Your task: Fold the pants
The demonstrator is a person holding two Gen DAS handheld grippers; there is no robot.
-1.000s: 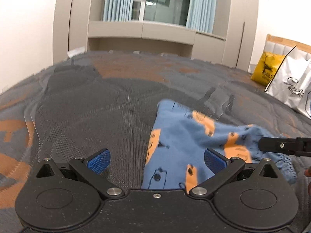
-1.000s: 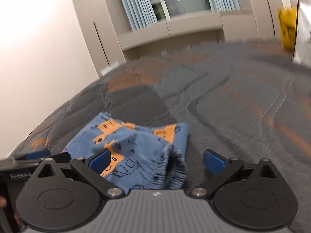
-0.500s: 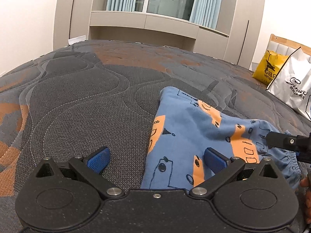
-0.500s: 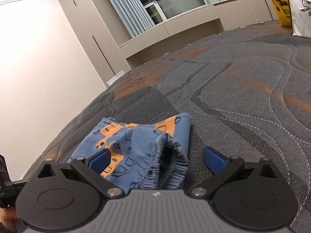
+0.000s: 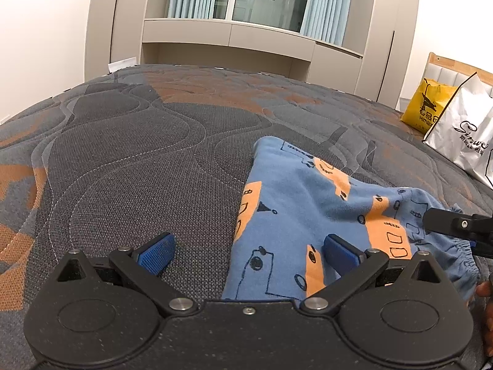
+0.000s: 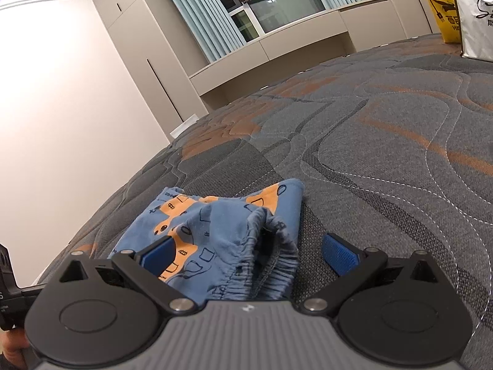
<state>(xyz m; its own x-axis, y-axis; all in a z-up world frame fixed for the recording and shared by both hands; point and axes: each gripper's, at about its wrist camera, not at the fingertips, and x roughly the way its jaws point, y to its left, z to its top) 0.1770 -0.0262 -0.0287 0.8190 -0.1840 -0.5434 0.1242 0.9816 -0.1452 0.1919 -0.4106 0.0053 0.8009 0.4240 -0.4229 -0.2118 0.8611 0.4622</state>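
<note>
Small blue pants with orange car prints [image 5: 308, 209] lie folded on the grey and orange quilted bed. My left gripper [image 5: 246, 251] is open and empty, low over the pants' near left edge, its right finger above the cloth. My right gripper [image 6: 248, 254] is open and empty, just in front of the gathered elastic waistband [image 6: 268, 265], which gapes open. The pants [image 6: 215, 225] stretch away to the left in the right wrist view. The right gripper's black finger [image 5: 456, 225] shows at the right edge of the left wrist view, over the waistband end.
A white shopping bag [image 5: 462, 135] and a yellow bag [image 5: 426, 108] stand at the bed's far right by the headboard. Beige cabinets and a curtained window [image 5: 262, 0] lie beyond the bed's far edge. A white wall [image 6: 61, 108] runs along the left.
Both grippers have drawn back a little and steadied; the views are sharper. The right wrist view has tilted upward and shifted left. The pants lie as before.
</note>
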